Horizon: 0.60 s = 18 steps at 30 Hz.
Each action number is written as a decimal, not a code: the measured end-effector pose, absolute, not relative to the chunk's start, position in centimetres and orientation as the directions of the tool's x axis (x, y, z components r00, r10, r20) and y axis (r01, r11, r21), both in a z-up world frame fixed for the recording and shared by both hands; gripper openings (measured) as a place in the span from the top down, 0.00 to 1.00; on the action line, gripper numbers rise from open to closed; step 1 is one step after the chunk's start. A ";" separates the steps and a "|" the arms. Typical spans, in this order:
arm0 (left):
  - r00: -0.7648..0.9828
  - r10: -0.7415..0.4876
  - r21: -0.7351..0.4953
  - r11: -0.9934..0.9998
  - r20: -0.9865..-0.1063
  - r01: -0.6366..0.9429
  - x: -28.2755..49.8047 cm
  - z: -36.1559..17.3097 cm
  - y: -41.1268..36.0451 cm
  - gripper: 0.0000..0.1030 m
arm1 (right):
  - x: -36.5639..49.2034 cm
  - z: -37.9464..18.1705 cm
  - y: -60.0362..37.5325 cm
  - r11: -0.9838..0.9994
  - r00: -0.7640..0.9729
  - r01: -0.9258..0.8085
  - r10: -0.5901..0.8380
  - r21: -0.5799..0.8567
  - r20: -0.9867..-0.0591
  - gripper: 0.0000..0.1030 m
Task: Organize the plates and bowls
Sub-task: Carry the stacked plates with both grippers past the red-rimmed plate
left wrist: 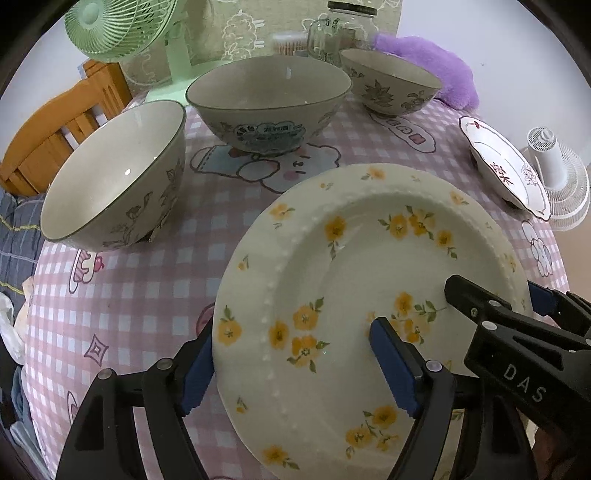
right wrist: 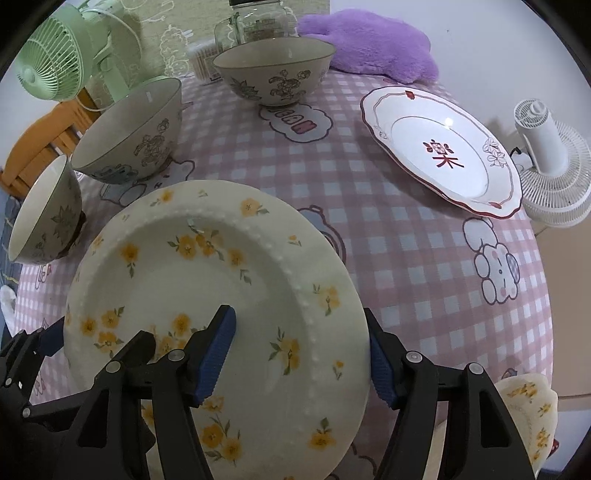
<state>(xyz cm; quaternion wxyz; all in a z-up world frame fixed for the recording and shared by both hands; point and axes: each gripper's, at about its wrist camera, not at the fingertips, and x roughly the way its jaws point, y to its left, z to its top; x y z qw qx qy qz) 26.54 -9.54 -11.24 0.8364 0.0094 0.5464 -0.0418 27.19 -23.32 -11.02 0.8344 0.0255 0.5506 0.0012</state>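
A cream plate with yellow flowers [left wrist: 369, 288] lay in the lower middle of both frames, held between the two claws above the pink checked cloth of the bench [left wrist: 155, 288]. The left claw [left wrist: 295, 358] straddled the plate's left rim, one blue pad outside the edge and the other on the plate's inner face, so it was grasping the plate. The right claw [right wrist: 301, 358] straddled the opposite rim in the same way, one pad on the inner face and one outside the right edge, also gripping the plate. In the left wrist view the right claw showed at the lower right, reaching in over the plate.

Three flower-patterned bowls stood on the bench: a near bowl [left wrist: 114, 184] at the left, a large bowl [left wrist: 269, 99] in the upper middle, and a smaller bowl [left wrist: 391, 81] at the upper right. A white plate with a red rim [right wrist: 443, 147] sat at the right of the right wrist view, well apart from the held plate. A green fan [left wrist: 110, 26] stood at the upper left.
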 end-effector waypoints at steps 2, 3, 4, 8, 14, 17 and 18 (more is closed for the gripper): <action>0.402 -0.056 -0.026 0.997 -0.914 0.079 26.3 -10.9 -9.3 0.23 | 27.0 -10.8 -23.1 0.999 0.391 0.026 0.029 0.043 -0.920 0.32; 0.405 -0.054 -0.023 0.996 -0.913 0.080 26.0 -10.7 -9.3 0.23 | 26.8 -10.7 -23.1 0.999 0.393 0.027 0.030 0.044 -0.919 0.32; 0.407 -0.053 -0.022 0.997 -0.912 0.080 25.9 -10.5 -9.2 0.23 | 26.5 -10.5 -23.0 0.999 0.395 0.028 0.030 0.045 -0.918 0.32; 0.415 -0.059 -0.028 0.996 -0.908 0.080 24.9 -9.4 -8.8 0.23 | 25.5 -9.3 -22.5 0.999 0.404 0.036 0.020 0.038 -0.915 0.32; 0.445 -0.084 -0.041 0.994 -0.892 0.105 23.0 -7.1 -8.1 0.23 | 23.3 -6.8 -21.9 0.997 0.438 0.069 -0.006 0.027 -0.899 0.32; 0.460 -0.103 -0.050 0.991 -0.882 0.126 21.7 -6.1 -7.8 0.23 | 21.9 -5.6 -21.7 0.995 0.458 0.098 -0.026 0.021 -0.889 0.32; 0.465 -0.111 -0.052 0.989 -0.878 0.136 21.2 -5.8 -7.8 0.23 | 21.3 -5.2 -21.7 0.994 0.464 0.106 -0.032 0.020 -0.885 0.32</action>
